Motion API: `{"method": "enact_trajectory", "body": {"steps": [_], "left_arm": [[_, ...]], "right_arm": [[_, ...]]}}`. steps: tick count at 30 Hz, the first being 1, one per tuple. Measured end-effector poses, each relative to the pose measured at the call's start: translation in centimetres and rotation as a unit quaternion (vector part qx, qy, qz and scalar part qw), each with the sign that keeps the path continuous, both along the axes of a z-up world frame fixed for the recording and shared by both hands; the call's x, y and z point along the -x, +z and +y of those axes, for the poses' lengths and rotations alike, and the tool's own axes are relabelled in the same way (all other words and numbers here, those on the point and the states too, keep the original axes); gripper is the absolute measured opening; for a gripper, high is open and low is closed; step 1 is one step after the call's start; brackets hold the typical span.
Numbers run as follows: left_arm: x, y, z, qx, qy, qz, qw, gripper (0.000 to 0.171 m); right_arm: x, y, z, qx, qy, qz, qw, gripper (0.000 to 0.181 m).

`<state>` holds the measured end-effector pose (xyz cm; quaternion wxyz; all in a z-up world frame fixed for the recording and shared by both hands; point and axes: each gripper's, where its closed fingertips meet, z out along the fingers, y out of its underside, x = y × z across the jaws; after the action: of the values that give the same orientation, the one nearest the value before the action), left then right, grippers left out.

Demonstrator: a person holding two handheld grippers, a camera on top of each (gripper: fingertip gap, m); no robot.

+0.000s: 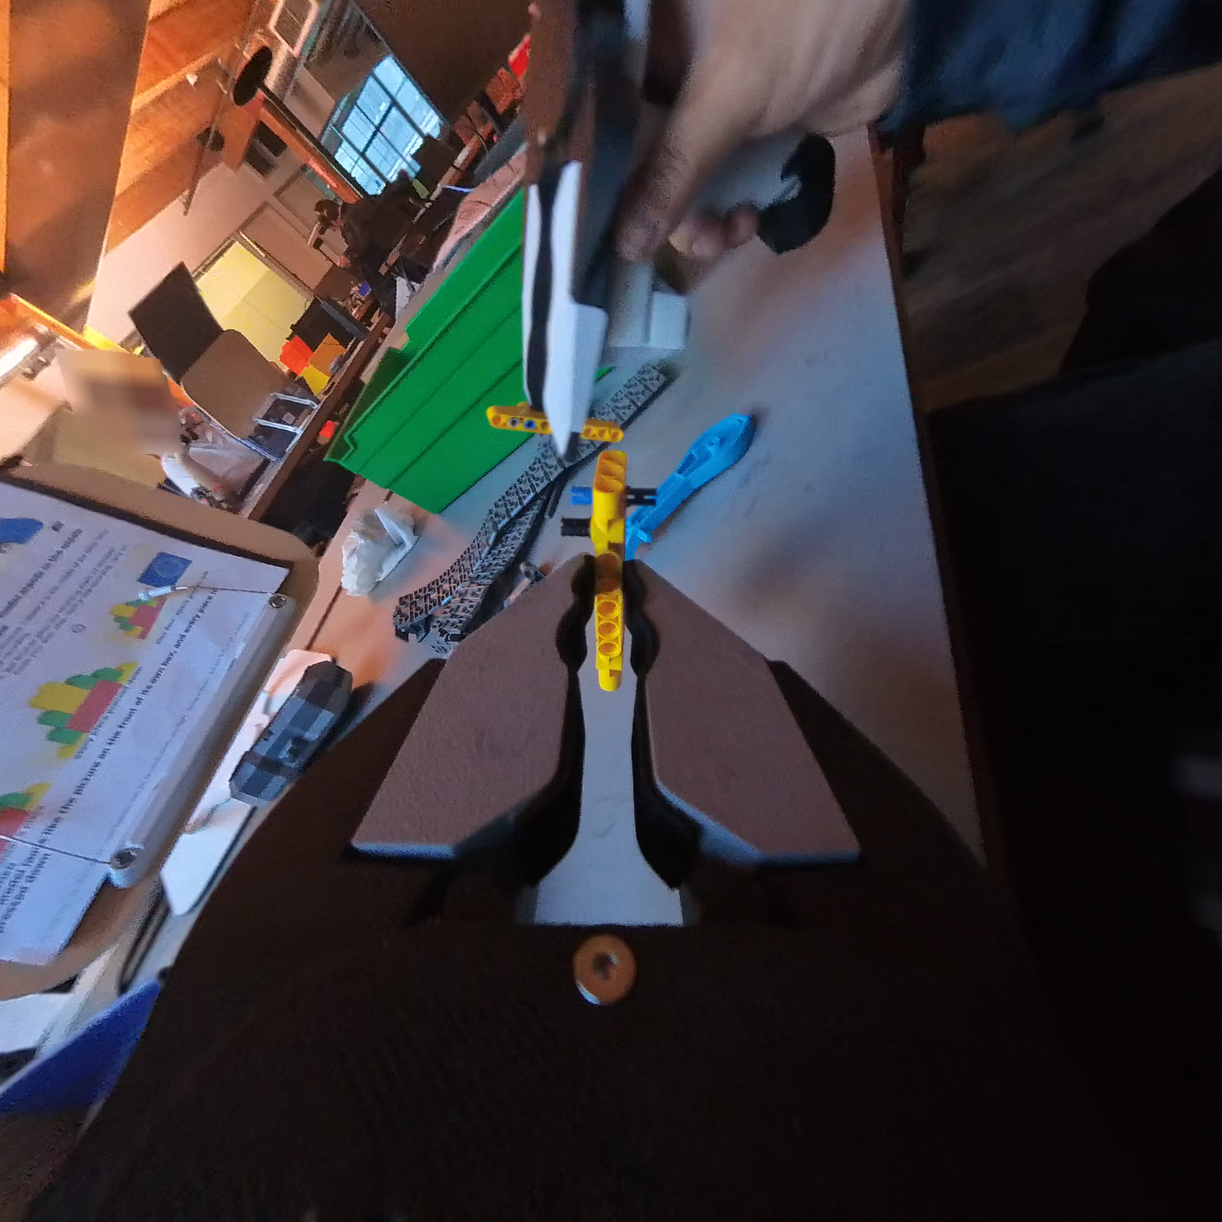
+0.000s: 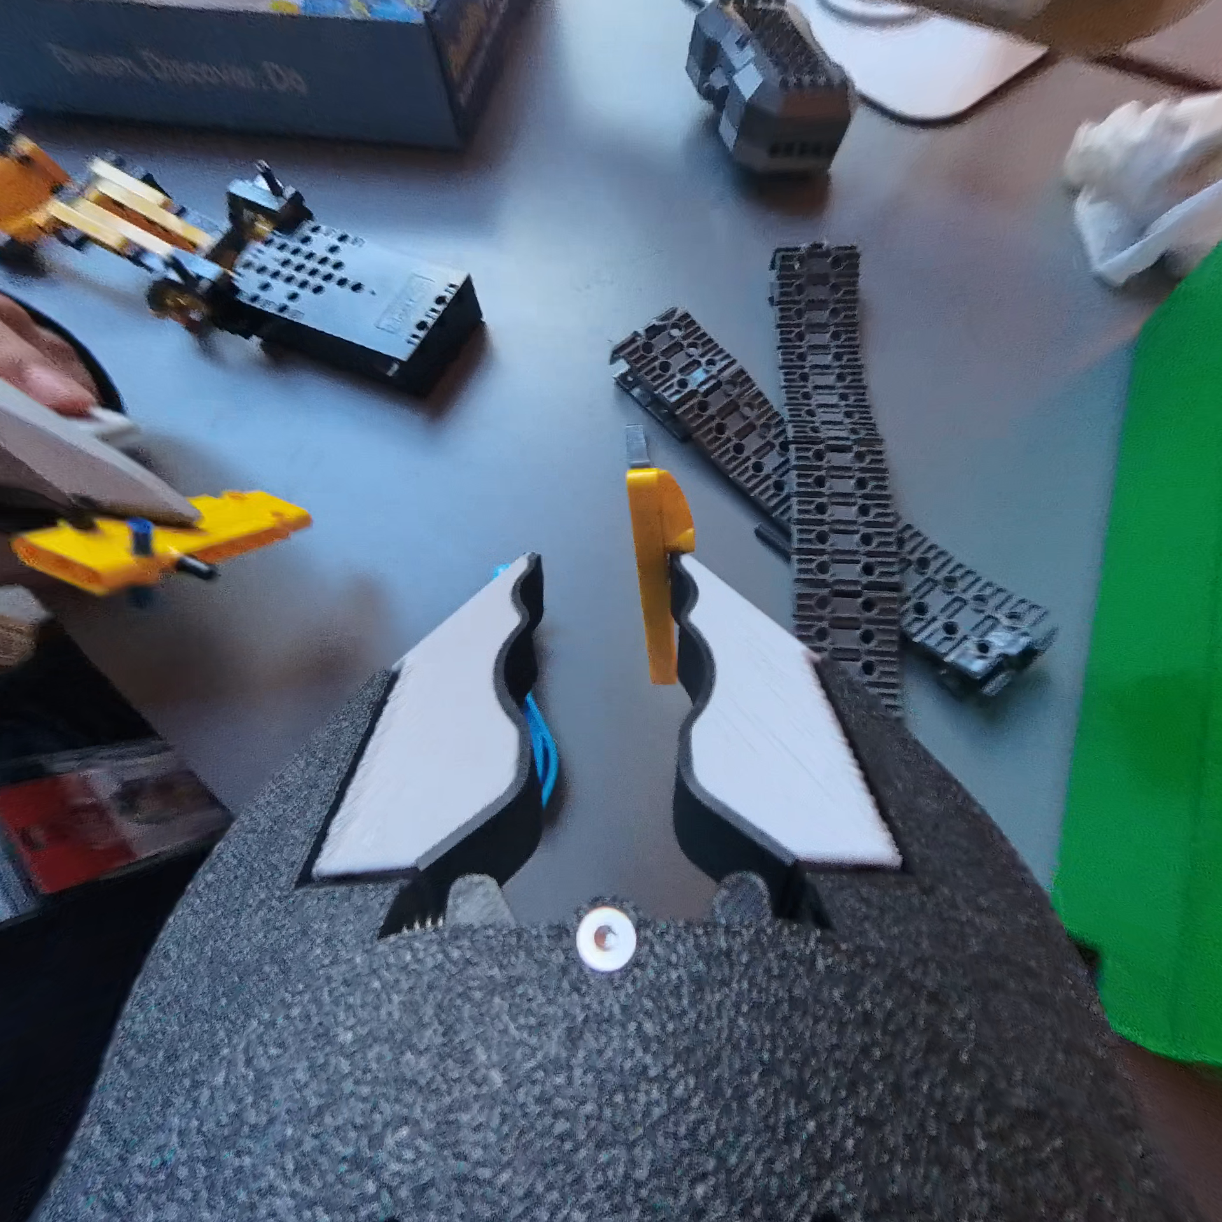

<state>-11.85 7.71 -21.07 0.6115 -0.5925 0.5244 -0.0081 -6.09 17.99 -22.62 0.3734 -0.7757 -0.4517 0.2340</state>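
Two hand-held grippers over a grey table (image 1: 813,615) strewn with building-toy parts.

Left gripper (image 1: 608,575): clenched on a long yellow plastic beam with round holes (image 1: 608,502), gripped near the middle and lifted off the table. One blue and two black pins through the beam's free end. Same beam in the right wrist view at far left, tilted, poking out from the left gripper's tip.

Right gripper (image 2: 608,562): released, jaws well apart. A shorter yellow holed beam (image 2: 654,575) edge-on against the inner face of one finger, apart from the other; a small grey pin at its far end. Unclear whether lying on the table or lifted.

Around them: two black ridged track strips (image 2: 840,502), crossed, just beyond the right gripper. A light-blue curved plastic piece (image 1: 701,463) beneath the grippers. A green plastic bin (image 1: 449,397) beside the tracks. Farther off, a black boxy block with rows of holes (image 2: 357,311) joined to a yellow-and-black frame, a dark grey block (image 2: 767,86), a crumpled white tissue (image 1: 377,549) and a printed sheet with brick pictures (image 1: 99,661).
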Motion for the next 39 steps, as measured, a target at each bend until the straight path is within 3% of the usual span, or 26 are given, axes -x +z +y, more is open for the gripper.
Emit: {"method": "enact_trajectory", "body": {"steps": [3,8,14,23,28,32,36,39], "left_arm": [[0.5,0.3,0.4,0.040,-0.005,-0.044,0.998,0.006],[1.1,1.1,0.7,0.064,-0.004,-0.091,0.994,0.005],[0.9,1.9,0.2,0.058,-0.029,-0.118,0.991,0.006],[0.9,1.3,0.5,0.066,-0.019,-0.104,0.992,0.006],[1.7,-0.1,1.8,0.049,0.043,-0.043,0.997,0.006],[1.9,-2.9,2.7,0.051,0.089,0.056,0.993,0.006],[1.5,-5.3,2.7,0.045,0.093,0.147,0.984,0.010],[1.6,-5.4,2.9,0.028,0.105,0.160,0.981,0.009]], "right_arm": [[-1.2,-1.6,0.2,-0.025,0.012,-0.074,0.997,0.040],[-0.6,-1.5,-0.6,0.080,0.019,-0.014,0.997,0.053],[0.0,1.6,-1.8,0.015,0.035,0.049,0.998,0.044],[-6.0,0.5,0.5,-0.005,-0.048,0.018,0.999,0.037],[-5.5,-0.6,0.6,-0.001,-0.038,0.012,0.999,0.031],[-4.5,-2.1,0.5,0.011,-0.029,-0.013,0.999,0.031],[-3.3,-2.4,-0.2,0.017,-0.012,-0.008,1.000,0.031],[-3.3,-2.9,-0.2,0.013,-0.011,-0.021,1.000,0.032]]}}
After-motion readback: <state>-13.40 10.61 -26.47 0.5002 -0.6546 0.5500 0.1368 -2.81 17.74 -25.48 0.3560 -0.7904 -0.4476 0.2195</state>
